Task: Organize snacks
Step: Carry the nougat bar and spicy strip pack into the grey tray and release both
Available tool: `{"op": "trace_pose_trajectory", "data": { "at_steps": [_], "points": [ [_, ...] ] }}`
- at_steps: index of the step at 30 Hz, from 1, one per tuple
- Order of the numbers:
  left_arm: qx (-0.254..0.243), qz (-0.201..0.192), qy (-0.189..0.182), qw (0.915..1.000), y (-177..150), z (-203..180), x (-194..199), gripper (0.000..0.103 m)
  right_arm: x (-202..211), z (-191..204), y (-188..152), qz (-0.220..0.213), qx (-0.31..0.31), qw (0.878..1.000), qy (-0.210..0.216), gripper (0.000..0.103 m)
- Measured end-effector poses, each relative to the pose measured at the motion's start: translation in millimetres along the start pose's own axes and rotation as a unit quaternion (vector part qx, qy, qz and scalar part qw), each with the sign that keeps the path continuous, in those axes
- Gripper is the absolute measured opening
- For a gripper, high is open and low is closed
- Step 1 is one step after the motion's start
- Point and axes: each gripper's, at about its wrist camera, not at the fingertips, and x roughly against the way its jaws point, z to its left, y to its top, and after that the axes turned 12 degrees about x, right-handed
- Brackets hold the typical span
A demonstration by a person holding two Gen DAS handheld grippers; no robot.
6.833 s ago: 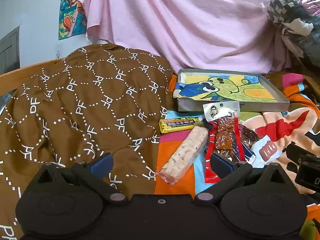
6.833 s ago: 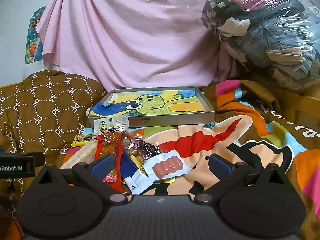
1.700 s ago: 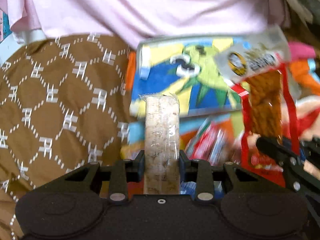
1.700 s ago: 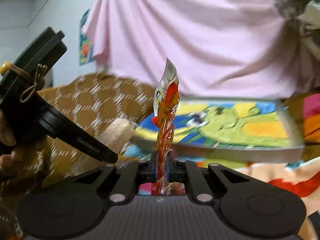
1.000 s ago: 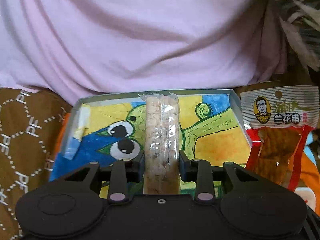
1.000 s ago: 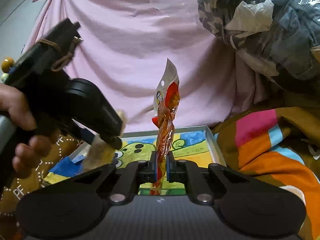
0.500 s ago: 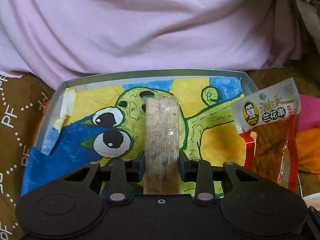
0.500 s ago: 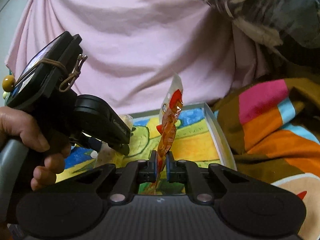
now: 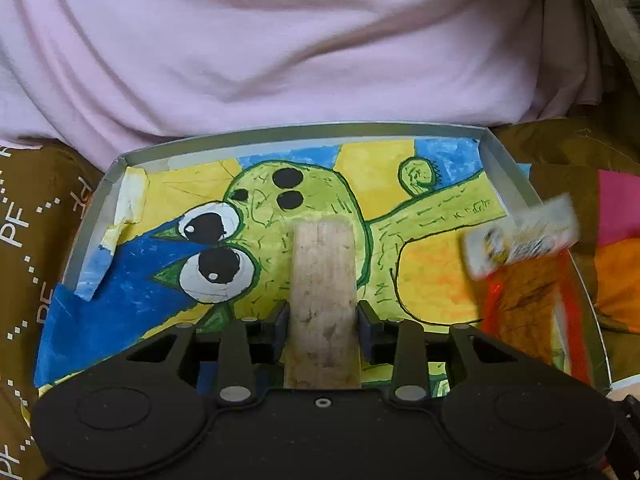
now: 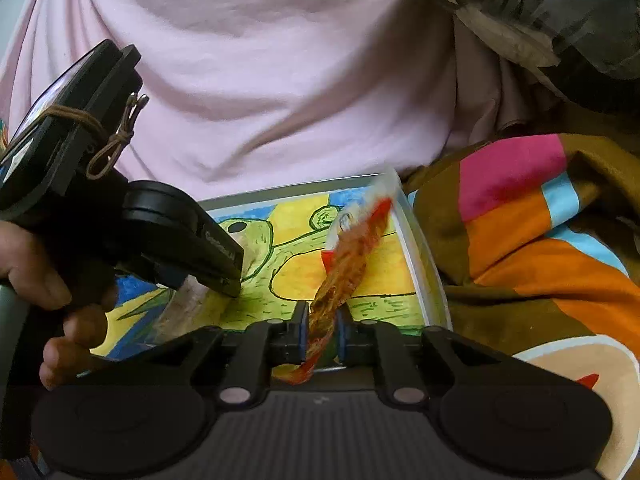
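The left gripper (image 9: pixel 322 322) is seen with its jaws opening; the pale, clear-wrapped cereal bar (image 9: pixel 323 280) lies between them, narrow gaps showing at either pad, and extends toward 12 o'clock over the shallow grey tray lined with a green cartoon drawing (image 9: pixel 280 136). The right gripper (image 10: pixel 323 330) is likewise opening, and the red-and-orange plastic snack packet (image 10: pixel 352 256) stands loosely between its pads, tilted toward 1 o'clock above the tray's right side. Its upper end is blurred.
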Motion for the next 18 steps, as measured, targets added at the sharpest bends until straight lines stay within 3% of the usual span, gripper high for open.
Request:
{"op": "trace_pose_trajectory", "data": {
  "at_steps": [1,2,3,9,15,18],
  "points": [
    [0.000,-0.002,0.000,1.0000,-0.1,0.7,1.0,0.046,-0.1,0.6,1.3,0.002,0.006,1.000,-0.004,0.033],
    [0.000,-0.005,0.001,1.0000,-0.2,1.5,2.2,0.052,0.2,1.6,1.7,0.003,0.012,1.000,-0.007,0.050],
    [0.002,-0.009,0.002,1.0000,-0.3,2.5,4.0,0.057,0.2,2.0,1.8,0.003,0.016,1.000,-0.008,0.059],
    [0.018,-0.034,-0.003,0.9992,-2.6,12.2,18.6,0.080,4.4,3.7,3.1,0.002,0.027,0.999,-0.020,0.083],
    [0.019,-0.077,-0.004,0.9968,-7.0,24.0,47.6,0.099,19.2,8.1,3.8,-0.023,0.032,0.998,-0.045,0.098],
    [0.016,-0.096,-0.005,0.9953,-10.8,31.5,64.5,0.102,31.0,10.3,3.8,-0.047,0.032,0.996,-0.063,0.103]
  ]
}}
